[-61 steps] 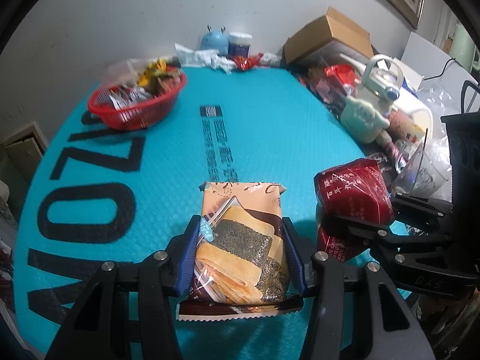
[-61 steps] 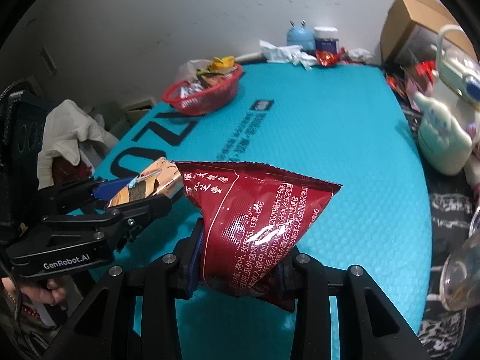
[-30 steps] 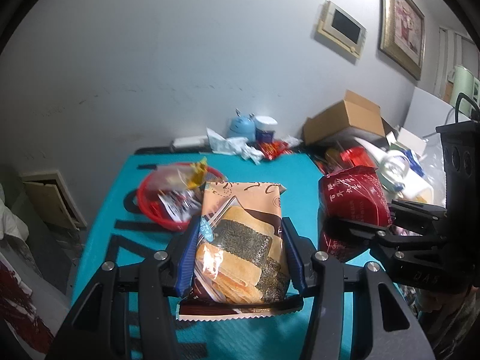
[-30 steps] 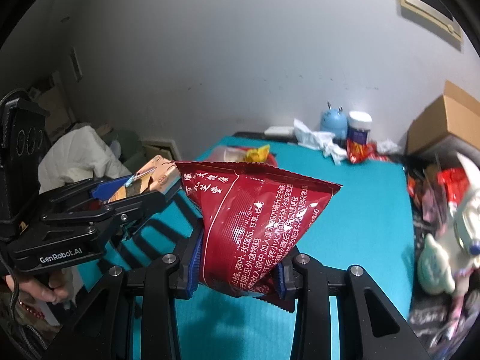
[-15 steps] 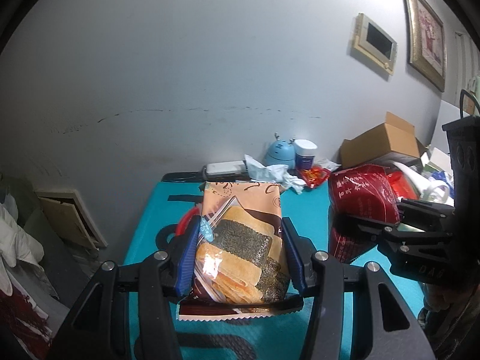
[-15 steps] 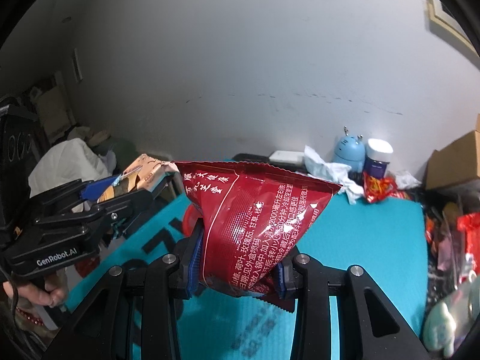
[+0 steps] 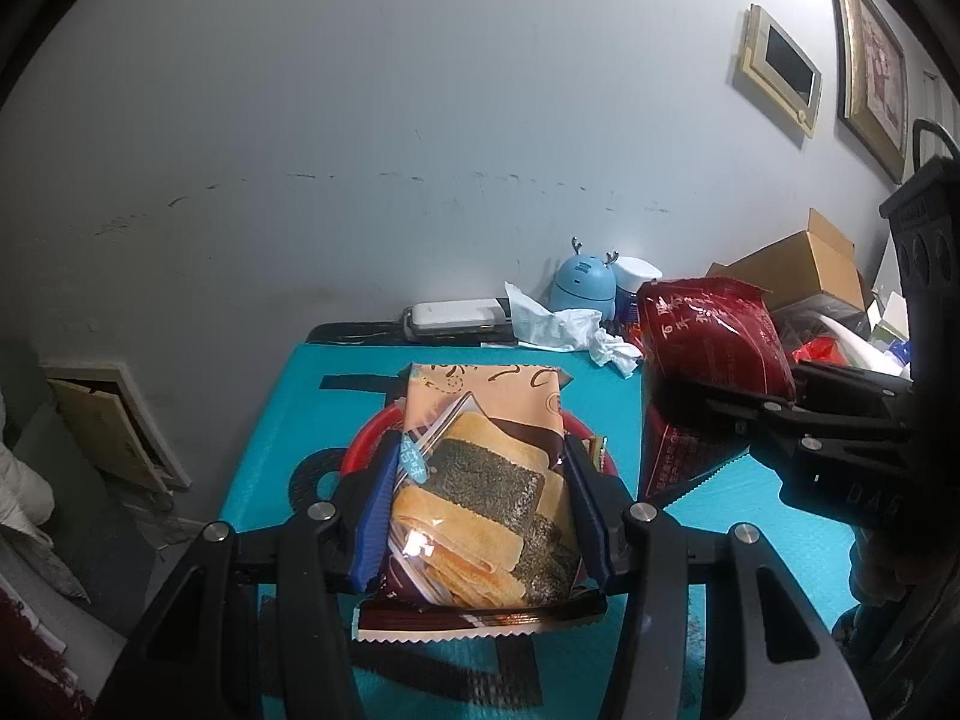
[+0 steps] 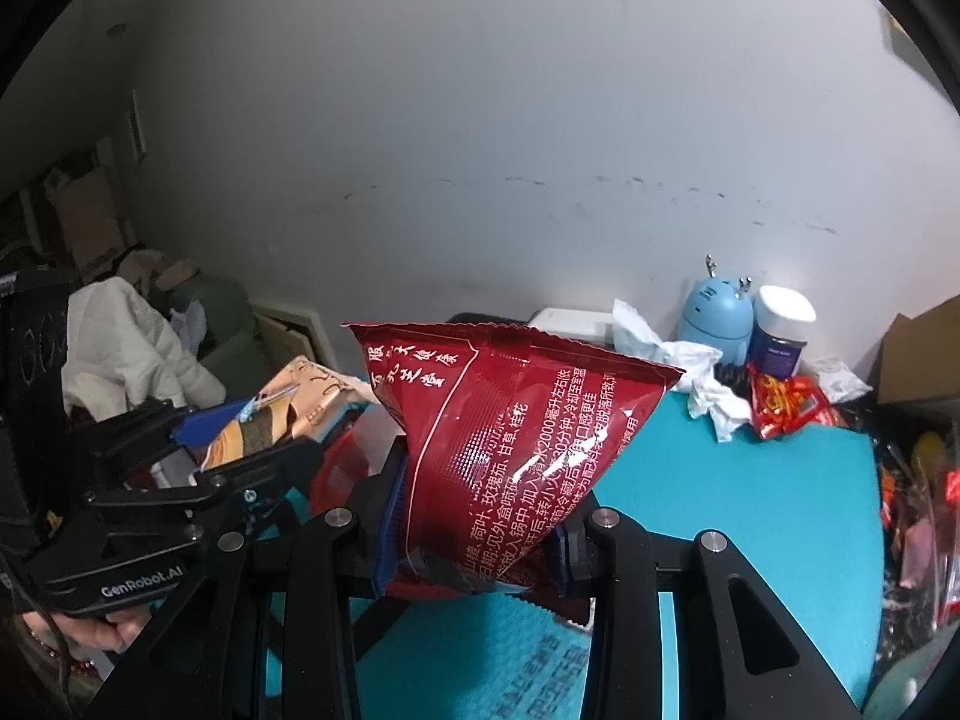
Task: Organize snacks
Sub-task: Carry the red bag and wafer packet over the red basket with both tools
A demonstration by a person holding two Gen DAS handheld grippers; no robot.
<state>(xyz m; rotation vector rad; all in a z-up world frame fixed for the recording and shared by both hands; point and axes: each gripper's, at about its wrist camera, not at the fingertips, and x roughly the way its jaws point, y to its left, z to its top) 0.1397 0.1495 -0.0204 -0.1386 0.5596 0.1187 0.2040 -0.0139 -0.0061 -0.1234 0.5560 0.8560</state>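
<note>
Left gripper [image 7: 480, 510] pinching a flat tan packet of seaweed-wrapped crackers [image 7: 480, 480] by its two long edges, held above the red plastic basket [image 7: 372, 432] near the teal mat's [image 7: 780, 540] far left corner. Right gripper [image 8: 480, 516] clamped on the lower end of a dark red crinkled foil pouch [image 8: 516, 420], alongside and also aloft. Both snacks are lifted but neither is deposited; release into the basket remains. At the mat's far edge stand a pale blue antlered gadget [image 7: 582, 285], a white-lidded jar [image 8: 780, 330] and crumpled white tissue [image 7: 570, 330]; each carried packet hides the basket.
</note>
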